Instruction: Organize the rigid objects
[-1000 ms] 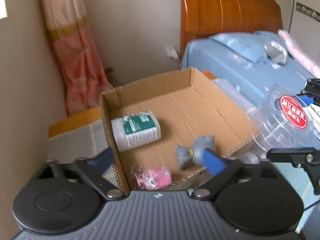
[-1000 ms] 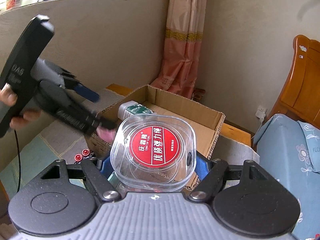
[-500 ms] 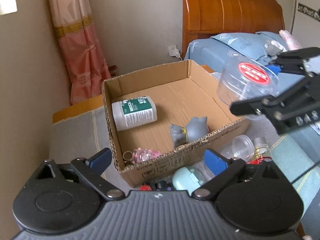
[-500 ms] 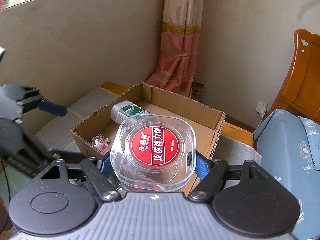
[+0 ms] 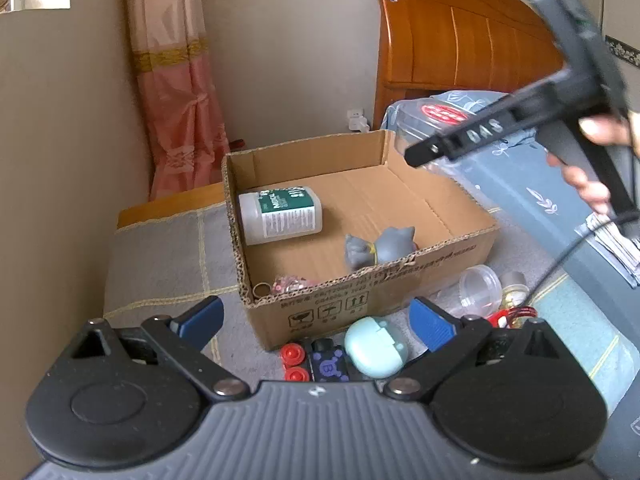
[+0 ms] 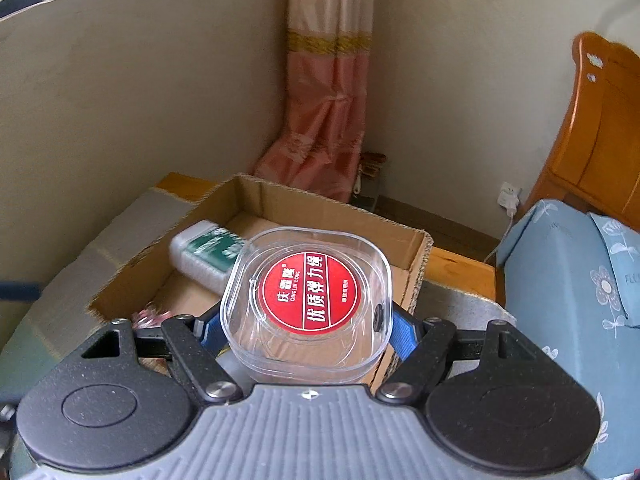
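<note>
Cardboard box already had three things in it: one bottle, one grey cat figure, one pink trinket. My right gripper pinched one clear case above it; left gripper was spread wide, empty.

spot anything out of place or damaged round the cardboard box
The cardboard box has a ragged, torn near rim. Several small things lie outside it against its front: two red caps, a mint case and a clear jar on its side. Inside, the white bottle lies flat.
</note>
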Available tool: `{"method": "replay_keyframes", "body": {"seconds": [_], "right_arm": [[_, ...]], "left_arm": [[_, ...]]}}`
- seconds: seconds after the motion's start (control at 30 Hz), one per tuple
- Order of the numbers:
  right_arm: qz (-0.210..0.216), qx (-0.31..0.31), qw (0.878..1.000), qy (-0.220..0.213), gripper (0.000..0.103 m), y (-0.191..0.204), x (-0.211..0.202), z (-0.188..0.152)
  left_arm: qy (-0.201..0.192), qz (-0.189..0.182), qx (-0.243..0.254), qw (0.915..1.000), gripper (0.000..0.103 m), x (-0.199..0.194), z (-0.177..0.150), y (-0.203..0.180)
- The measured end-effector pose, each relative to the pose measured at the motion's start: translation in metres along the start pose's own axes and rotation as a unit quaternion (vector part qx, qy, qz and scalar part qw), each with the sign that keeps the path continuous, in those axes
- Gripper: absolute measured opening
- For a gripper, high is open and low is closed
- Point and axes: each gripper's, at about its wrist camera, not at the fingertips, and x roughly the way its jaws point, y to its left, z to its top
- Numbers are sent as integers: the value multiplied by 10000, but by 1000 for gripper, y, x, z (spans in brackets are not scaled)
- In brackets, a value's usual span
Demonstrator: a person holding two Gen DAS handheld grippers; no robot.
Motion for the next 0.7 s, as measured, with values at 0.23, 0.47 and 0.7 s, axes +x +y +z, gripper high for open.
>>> {"method": "replay_keyframes", "body": {"seconds": [0.23,0.47,0.7], "right_arm": [[-197,263,9994,131,82,-16,34,16],[-112,521,9986,-77,103,-24,33,12],[67,424,9990,-109,103,-15,14,-6]], "left_arm": [[-37,47,-101,9999,99,3,-6,7],[44,129,-109,9998,99,5,-15,11],[165,105,-108,9997,99,4,-28,7]]}}
